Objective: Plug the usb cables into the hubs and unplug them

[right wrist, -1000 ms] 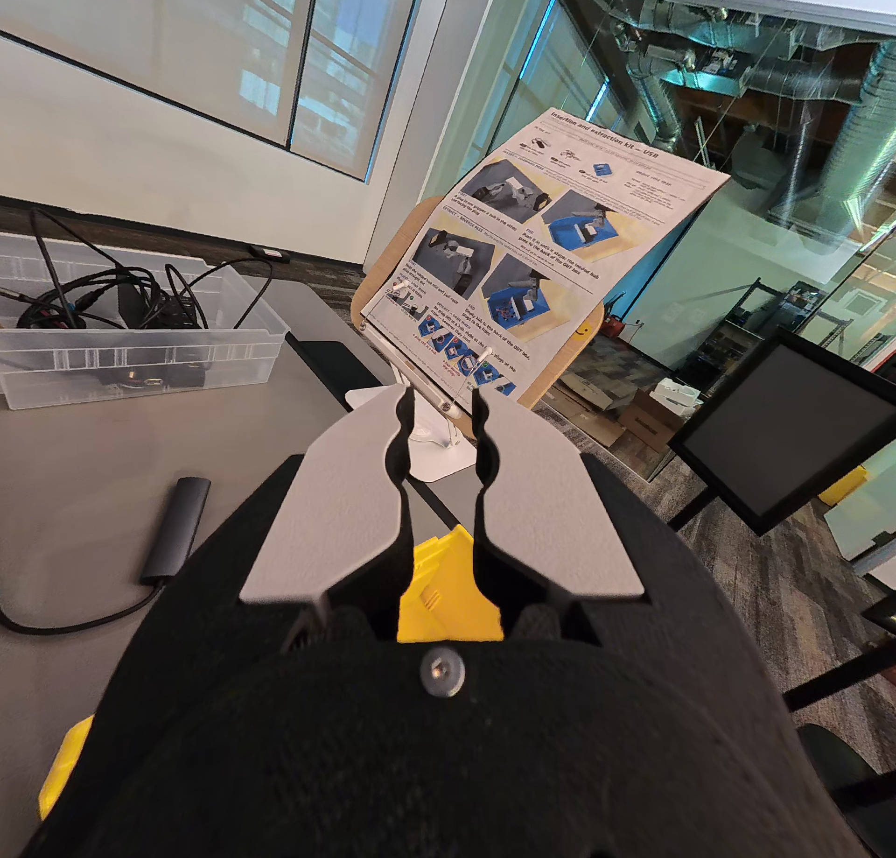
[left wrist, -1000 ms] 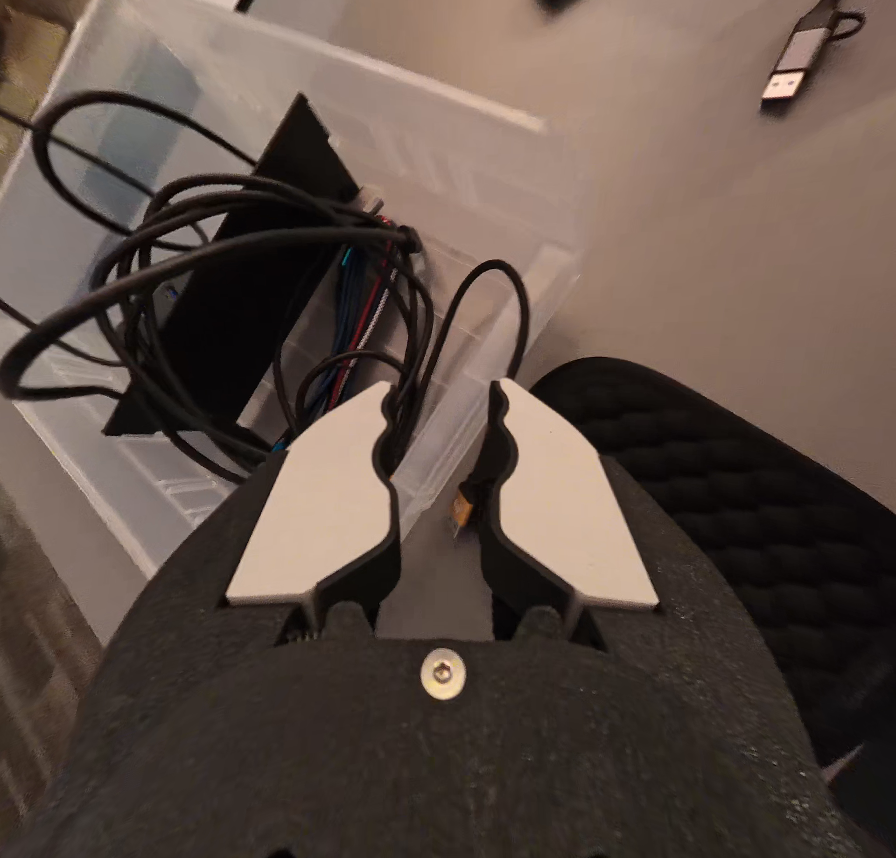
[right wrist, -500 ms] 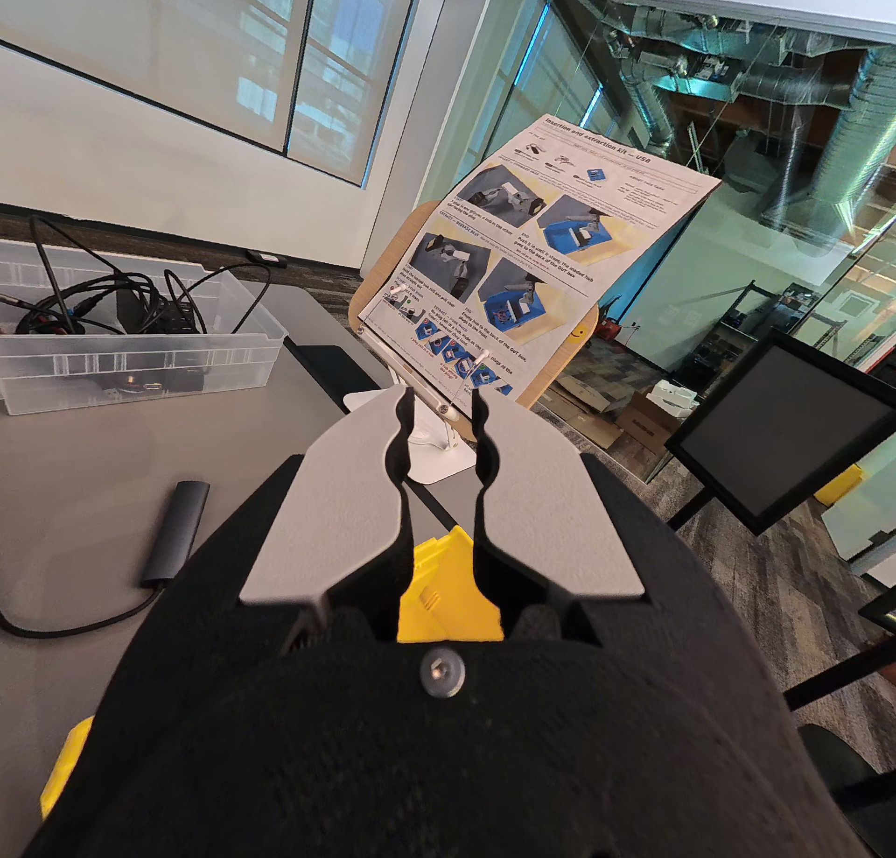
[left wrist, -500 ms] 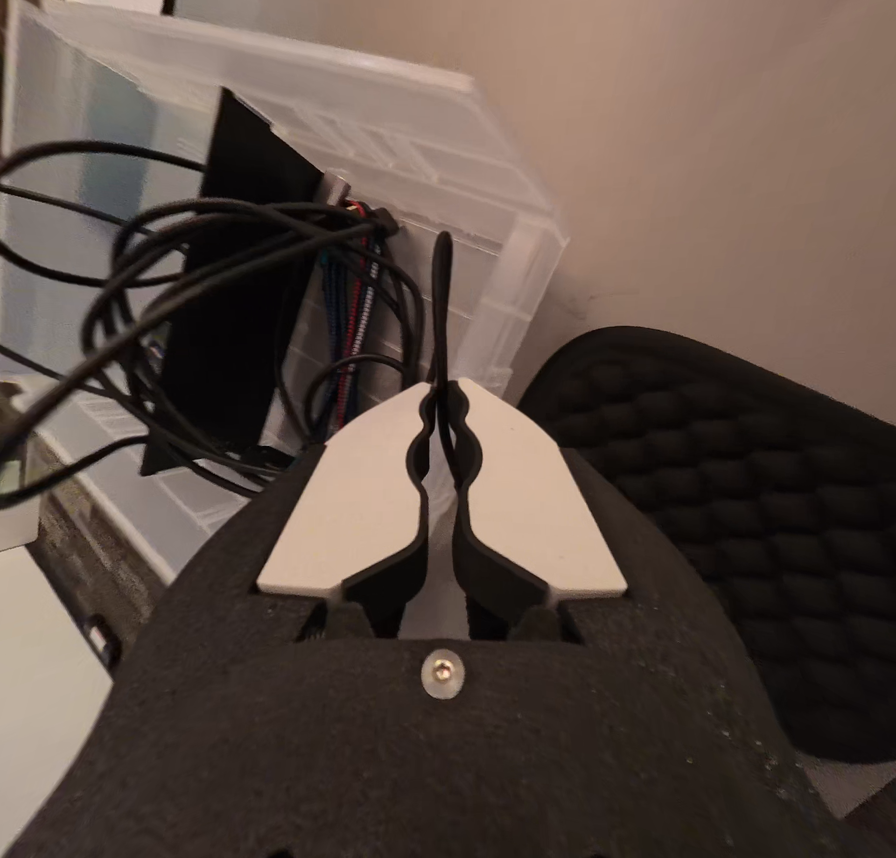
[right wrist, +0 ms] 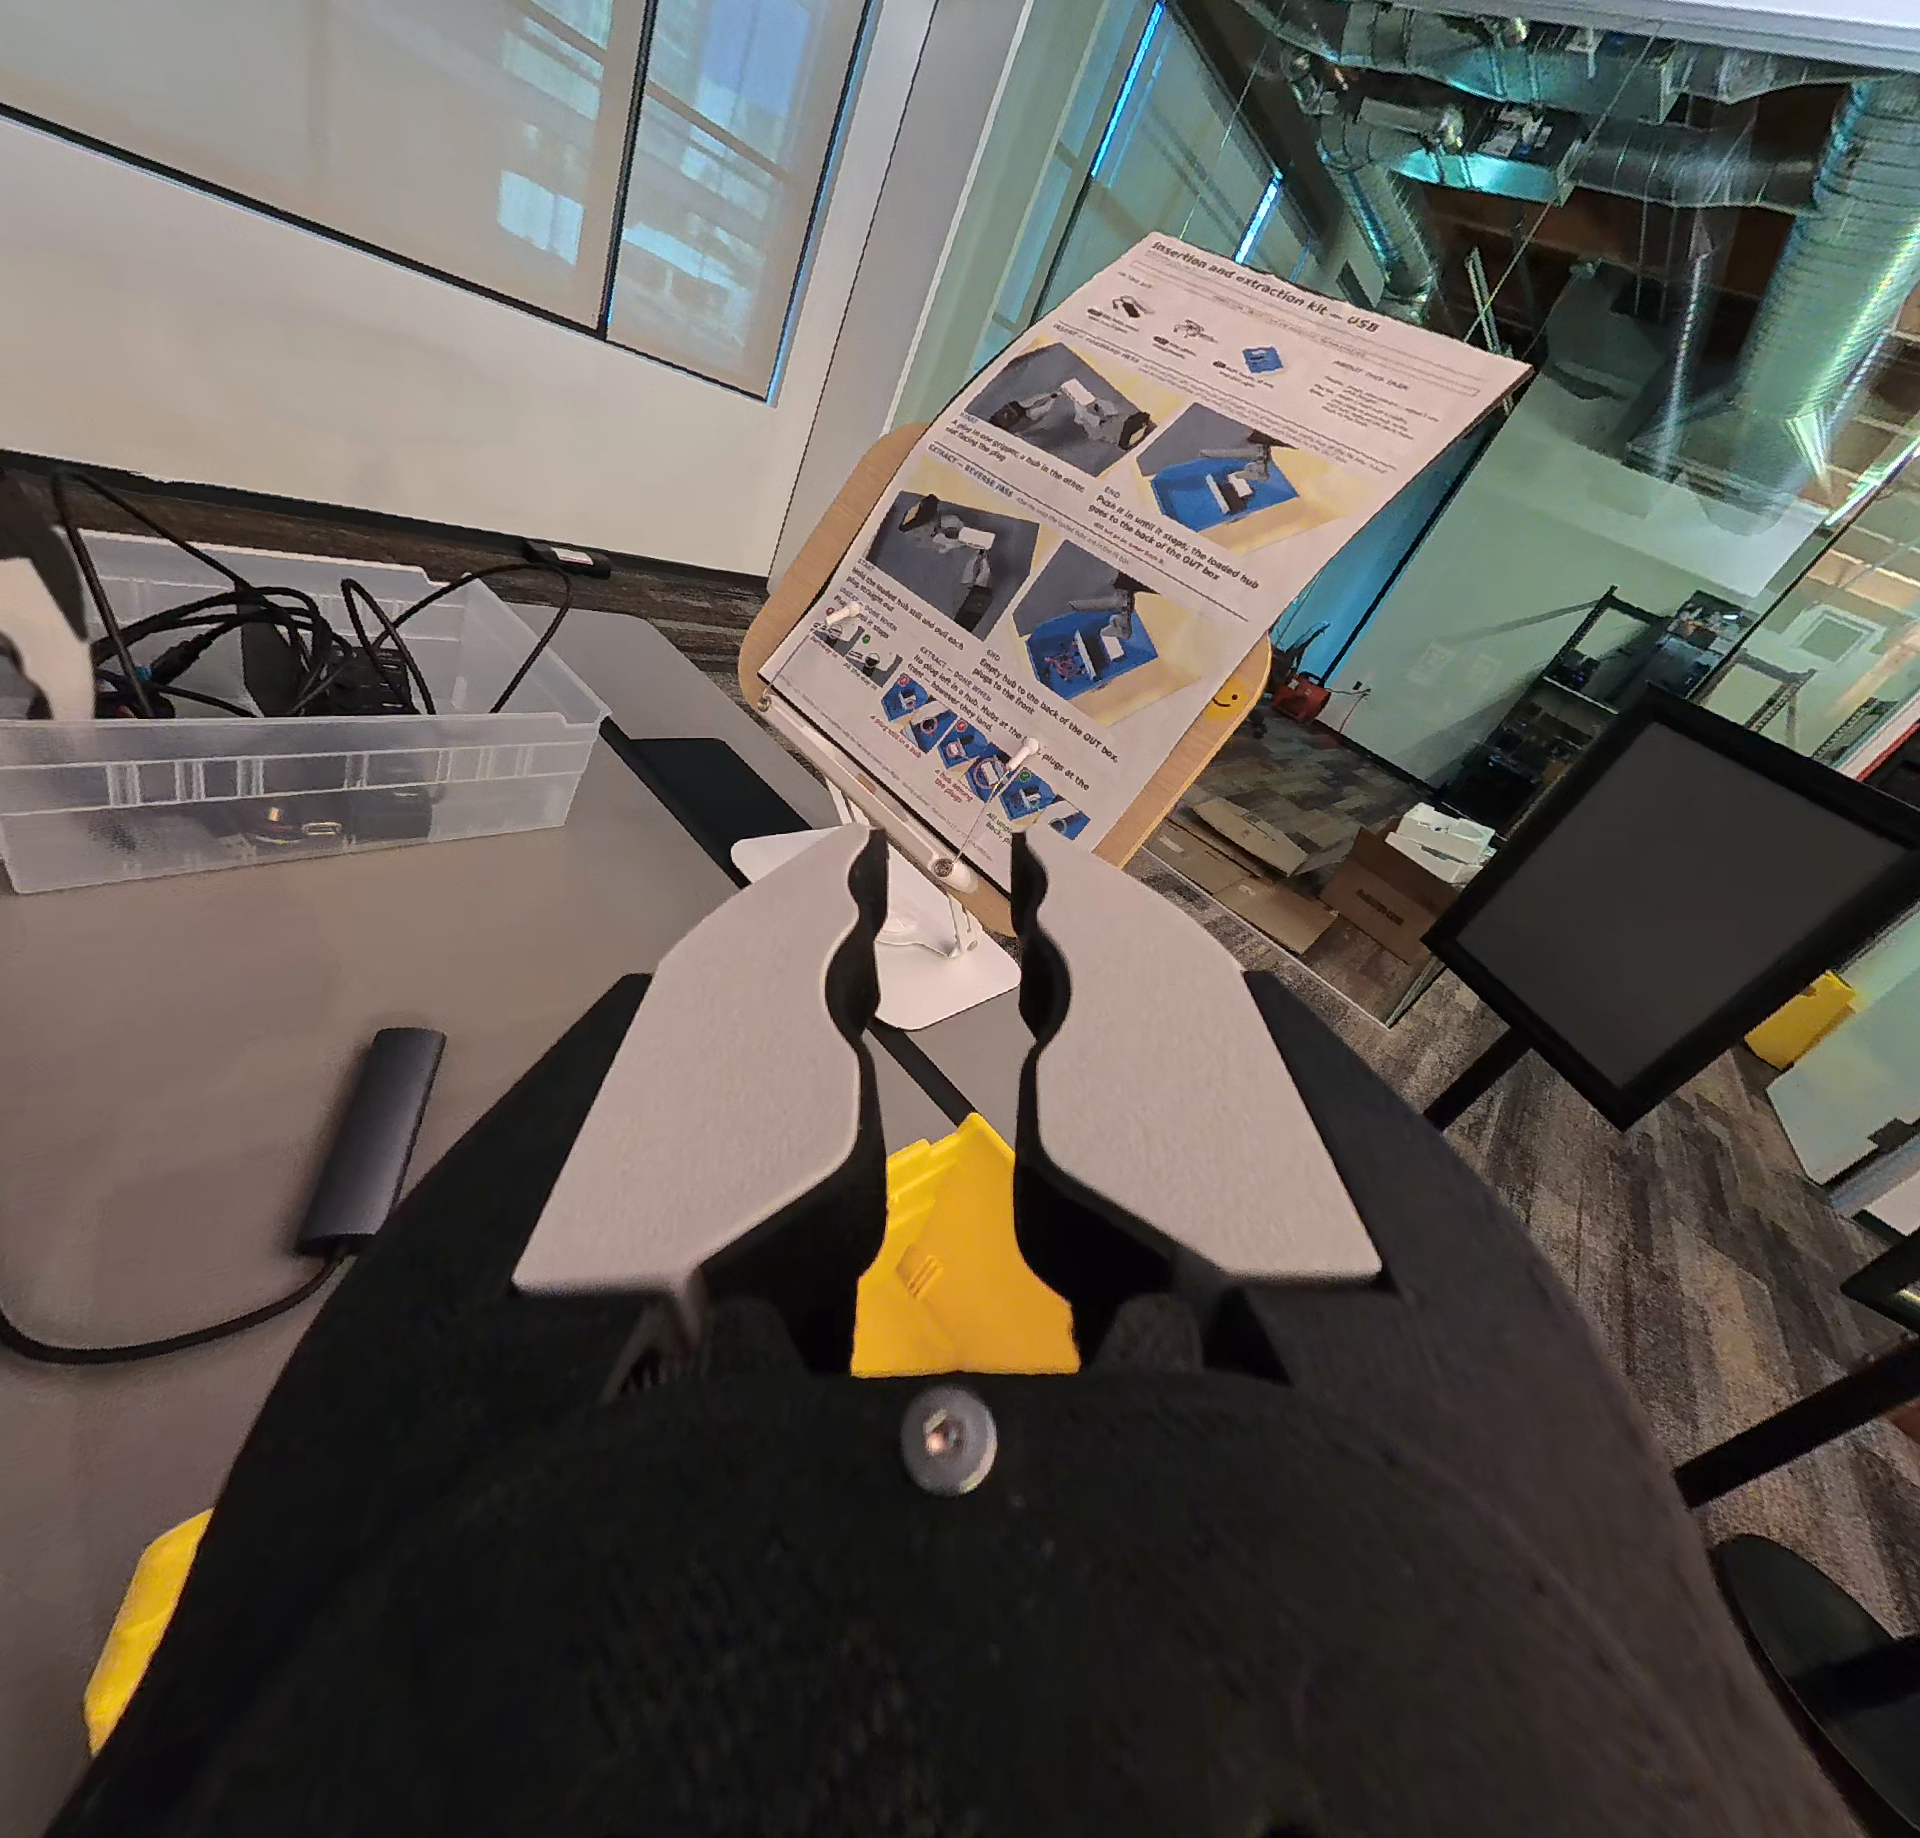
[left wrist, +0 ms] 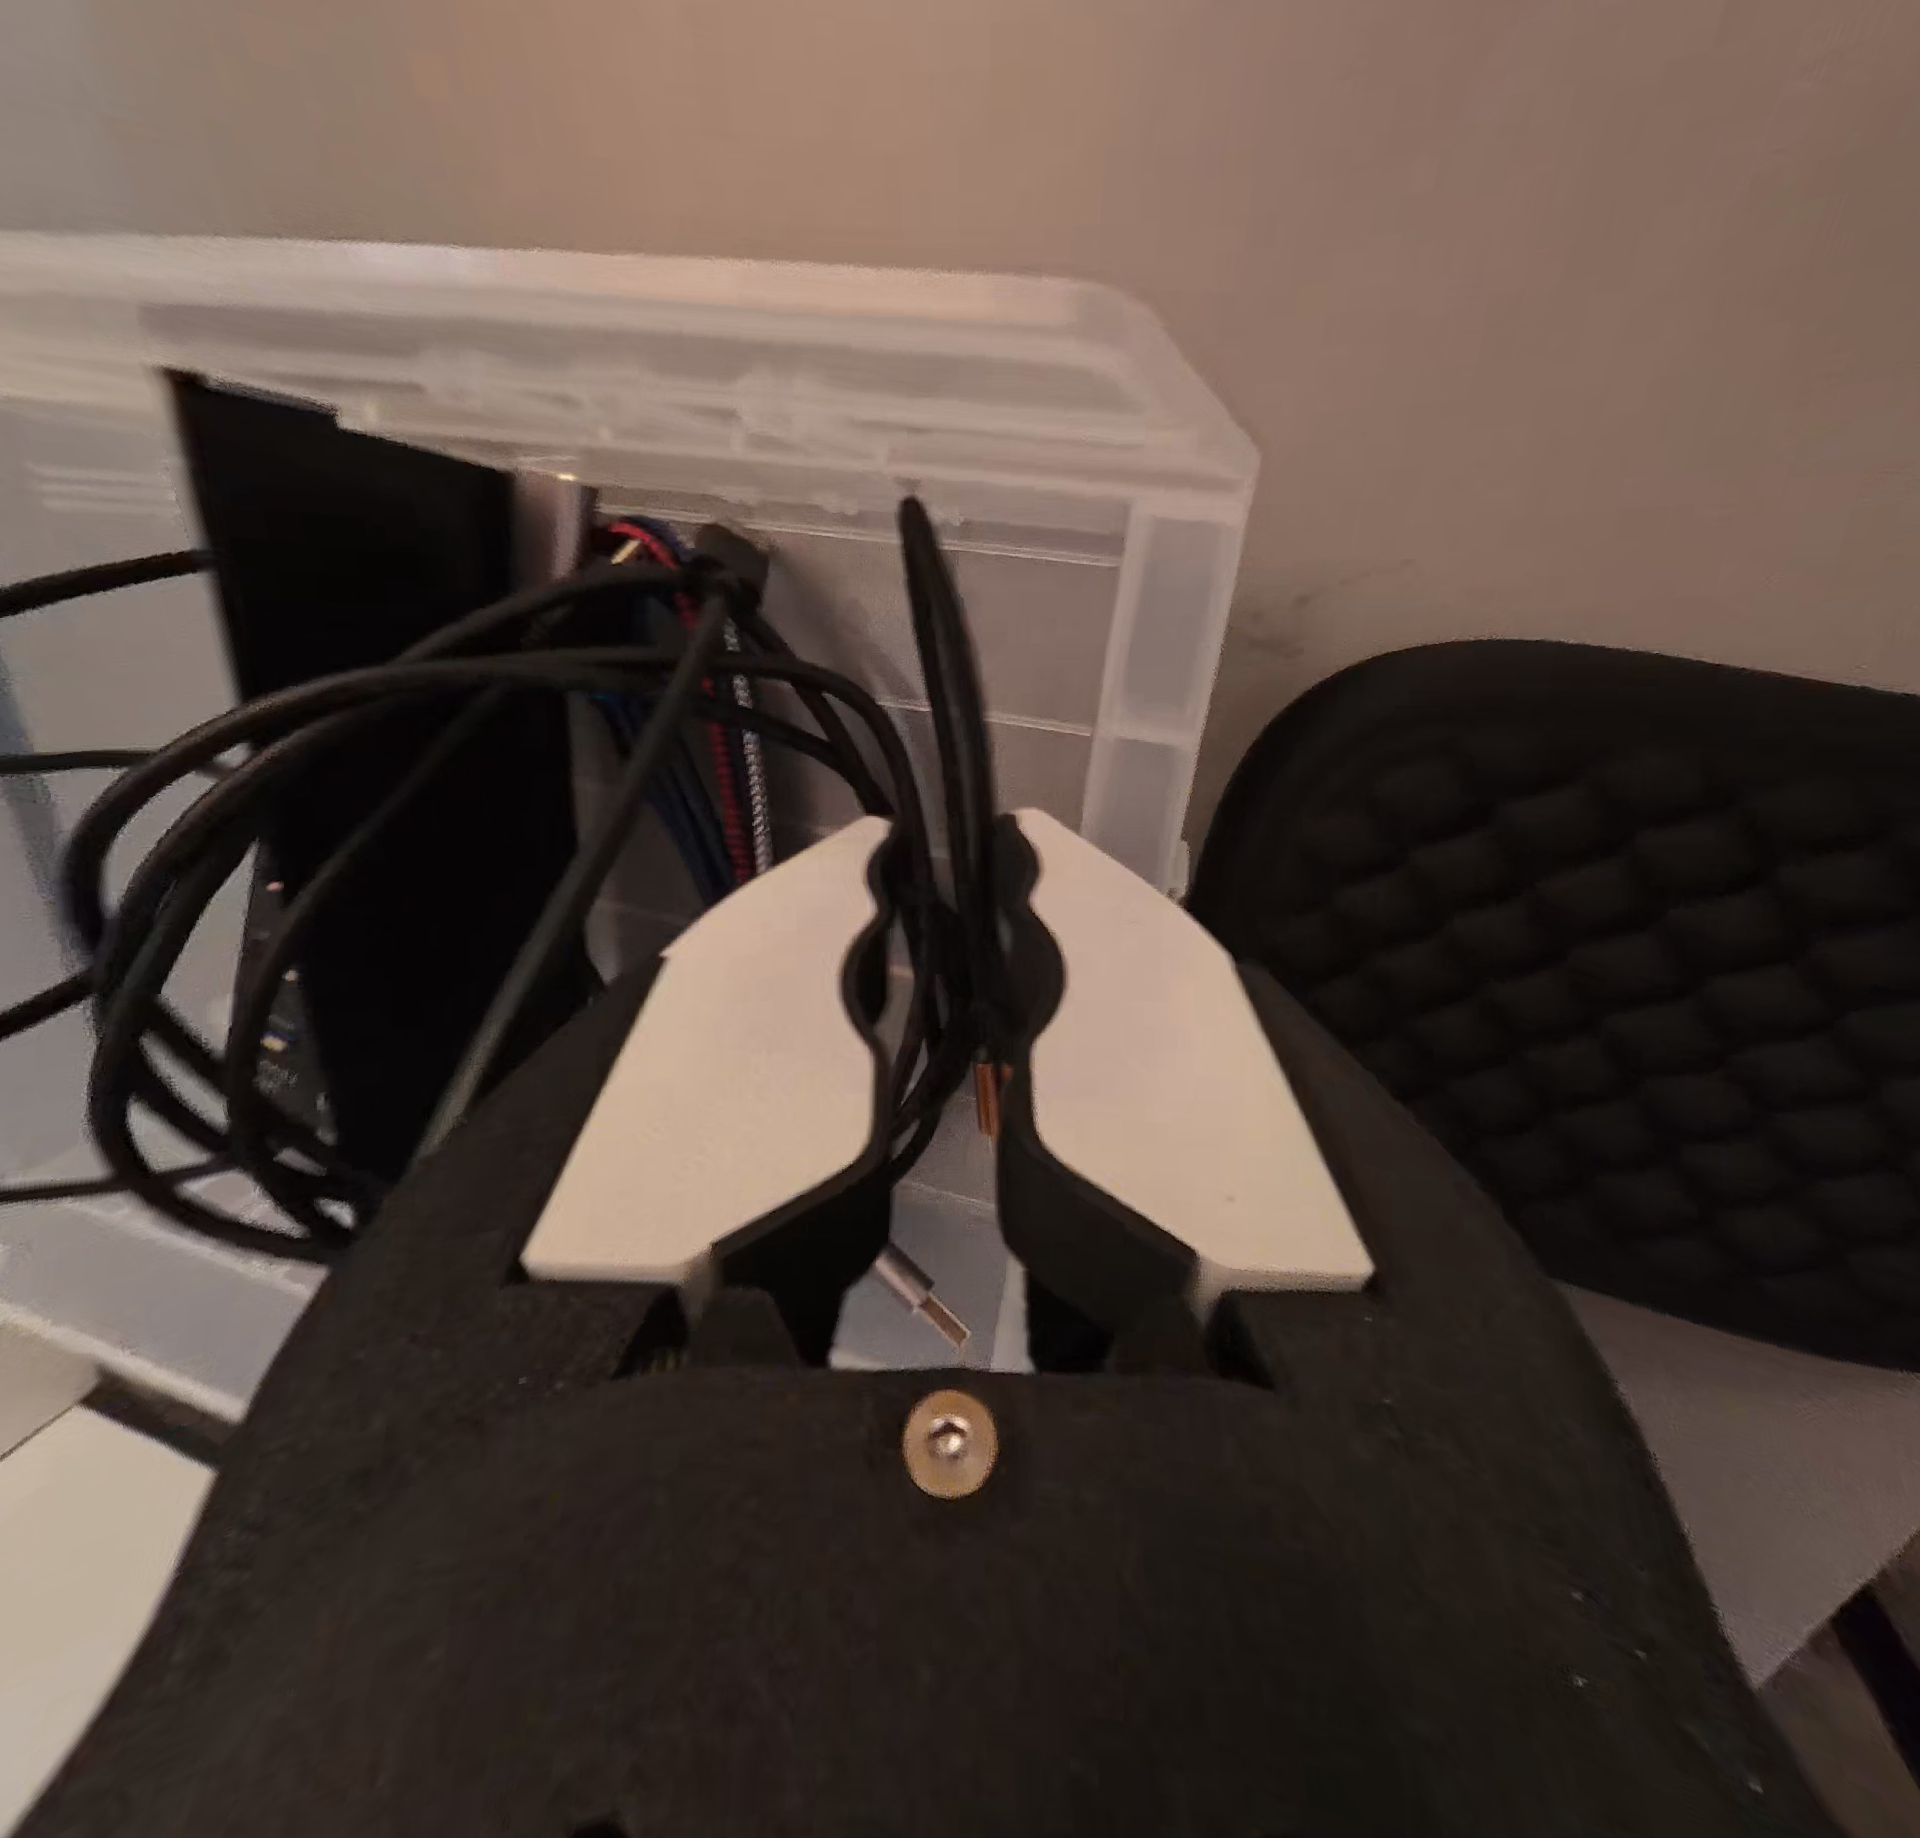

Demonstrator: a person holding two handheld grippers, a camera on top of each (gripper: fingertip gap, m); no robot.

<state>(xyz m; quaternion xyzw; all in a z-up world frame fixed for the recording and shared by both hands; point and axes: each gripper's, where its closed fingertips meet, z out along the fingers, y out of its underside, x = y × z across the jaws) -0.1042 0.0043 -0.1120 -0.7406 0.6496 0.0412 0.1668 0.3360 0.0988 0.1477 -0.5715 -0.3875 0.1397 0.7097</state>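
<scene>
My left gripper is shut on a loop of black USB cable over the right end of a clear plastic bin. Several strands run between the fingers. An orange-tipped plug and a silver USB plug hang low between them. More tangled black cables and a black flat piece lie in the bin. My right gripper is open and empty above the table. A dark grey hub with a black lead lies on the grey table to its left.
A yellow bin sits under my right gripper. An instruction sheet on a stand rises ahead of it, a dark monitor to the right. A black quilted chair back is right of the clear bin. Across from one pair of fingers to the other is roughly 50 centimetres.
My left gripper closed on the black cable at the bin's end and has drawn the loop up, with more strands and two plugs now between its fingers. The right gripper has barely moved.
</scene>
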